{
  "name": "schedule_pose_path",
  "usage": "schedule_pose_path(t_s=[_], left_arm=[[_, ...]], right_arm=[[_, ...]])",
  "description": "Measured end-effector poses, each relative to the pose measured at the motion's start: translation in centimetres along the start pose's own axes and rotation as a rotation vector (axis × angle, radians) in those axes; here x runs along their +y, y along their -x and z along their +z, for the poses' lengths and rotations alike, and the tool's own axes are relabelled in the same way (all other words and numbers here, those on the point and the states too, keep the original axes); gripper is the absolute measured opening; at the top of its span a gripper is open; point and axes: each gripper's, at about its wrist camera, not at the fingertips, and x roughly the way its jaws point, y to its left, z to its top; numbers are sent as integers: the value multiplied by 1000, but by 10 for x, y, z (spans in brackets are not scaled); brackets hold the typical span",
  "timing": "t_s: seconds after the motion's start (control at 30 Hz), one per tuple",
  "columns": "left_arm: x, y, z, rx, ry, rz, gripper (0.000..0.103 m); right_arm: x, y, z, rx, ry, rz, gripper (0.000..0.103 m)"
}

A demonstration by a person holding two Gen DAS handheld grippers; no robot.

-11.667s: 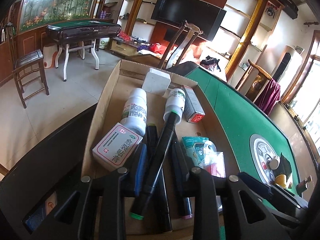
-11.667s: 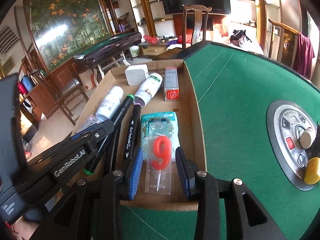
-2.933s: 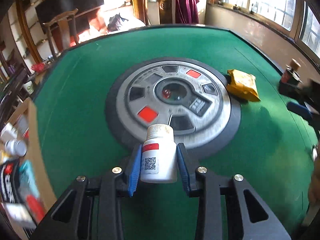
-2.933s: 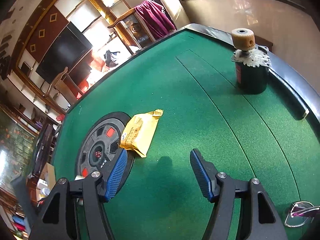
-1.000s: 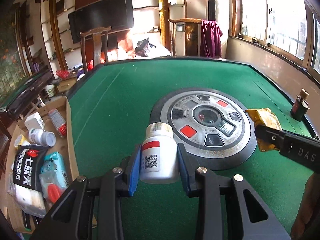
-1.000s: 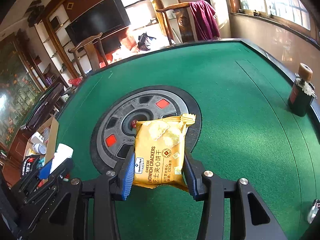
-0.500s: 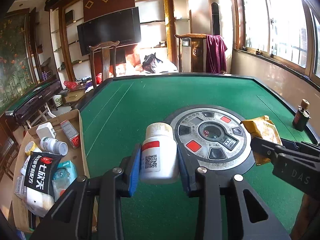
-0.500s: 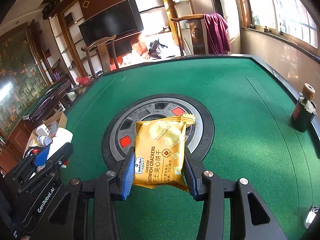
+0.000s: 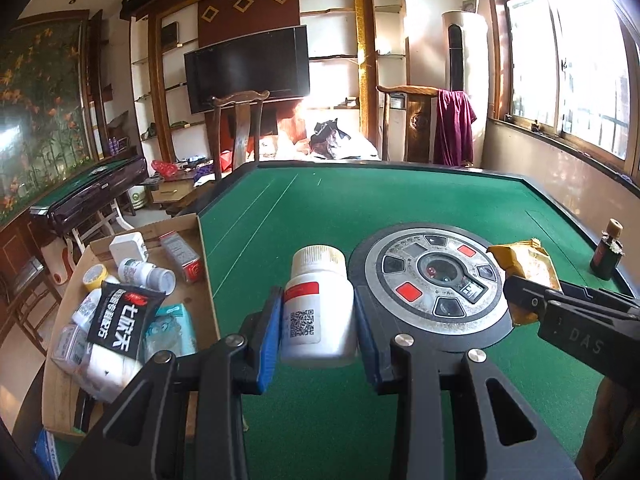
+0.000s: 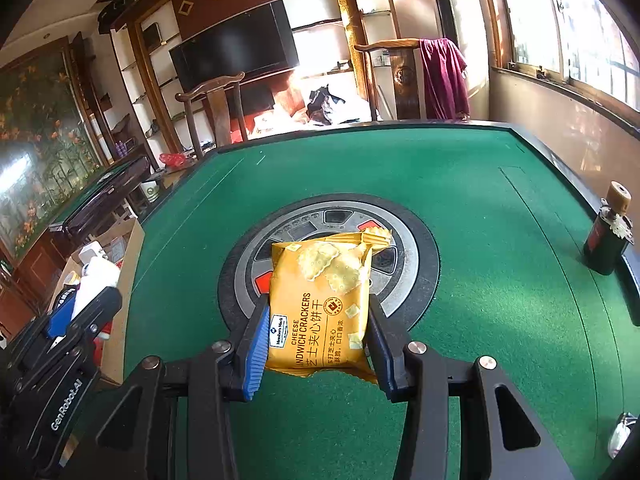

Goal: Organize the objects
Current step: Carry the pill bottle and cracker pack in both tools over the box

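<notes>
Ahead of the left gripper (image 9: 318,332) the green tabletop (image 9: 360,208) lies wide and bare, so there is lots of room to pass. To its left sits a cardboard box (image 9: 206,280), packed full of small things, with little room inside. To its right the right gripper (image 10: 316,344) stands in the way. Far right, near the tabletop's edge, a small dark bottle (image 10: 606,236) stands upright.

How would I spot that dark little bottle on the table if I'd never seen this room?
Start at the green table and follow its window-side edge toward the near end. There, against the raised black rim, stands the dark bottle. Unlike the white pill bottle and yellow cracker packet, it stands alone, with a tan cork-like top.
</notes>
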Motion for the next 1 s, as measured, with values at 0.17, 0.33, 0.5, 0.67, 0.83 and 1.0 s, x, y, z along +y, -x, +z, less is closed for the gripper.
schedule_pose_path(t_s=[0.17, 0.33, 0.5, 0.67, 0.83, 1.0], left_arm=[[12, 16, -1, -5, 34, -2, 33], [29, 33, -1, -23, 50, 4, 34], [51, 45, -4, -30, 85, 15, 34], [77, 54, -7, -38, 133, 25, 34], [99, 64, -10, -50, 164, 37, 34], [125, 72, -15, -65, 208, 54, 34]], right_arm=[[3, 1, -1, -4, 16, -2, 48], [13, 4, -6, -2, 38, 9, 48], [33, 11, -14, 4, 70, 36, 48], [51, 20, -25, 6, 83, 76, 48], [68, 27, -33, 2, 83, 107, 48], [88, 30, -40, 10, 98, 125, 48]])
